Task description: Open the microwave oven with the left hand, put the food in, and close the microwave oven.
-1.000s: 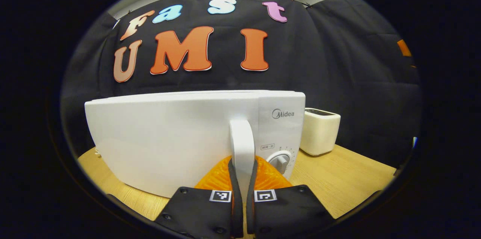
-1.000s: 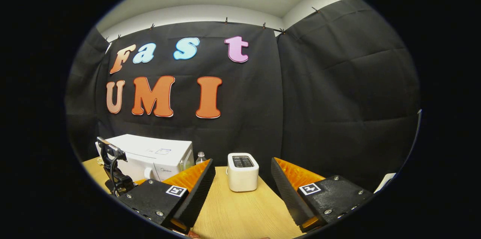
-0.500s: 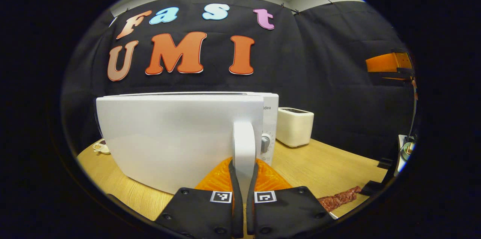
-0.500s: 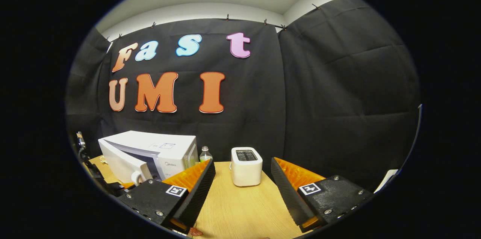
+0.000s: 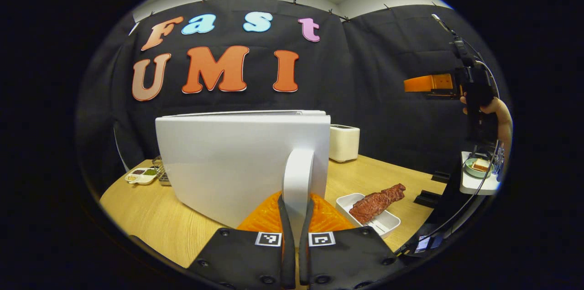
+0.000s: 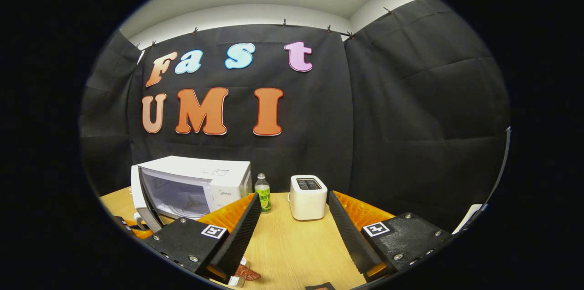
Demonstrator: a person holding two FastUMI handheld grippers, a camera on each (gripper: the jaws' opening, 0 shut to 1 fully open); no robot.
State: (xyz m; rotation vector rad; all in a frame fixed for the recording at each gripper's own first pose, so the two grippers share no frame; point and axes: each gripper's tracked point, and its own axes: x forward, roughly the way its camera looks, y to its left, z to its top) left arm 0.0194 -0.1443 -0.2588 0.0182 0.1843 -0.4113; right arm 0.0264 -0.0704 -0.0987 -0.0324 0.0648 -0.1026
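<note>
microwave door [image 5: 237, 162] hiding the oven body, food [image 6: 246, 273] cut off by the edge

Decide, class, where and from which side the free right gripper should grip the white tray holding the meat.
Grip the white tray by the bare stretch of its raised rim, coming from above. The meat lies diagonally and overhangs its far end, so that end looks poor. The right gripper is open; the left gripper holds the door handle.

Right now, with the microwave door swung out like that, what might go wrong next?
The left gripper is shut on the door handle; if it slips off the smooth handle, the door could stop partway. The meat overhangs its small white tray, so it may slide off when lifted. The right gripper is open and empty, with a bottle and toaster nearby to bump.
</note>
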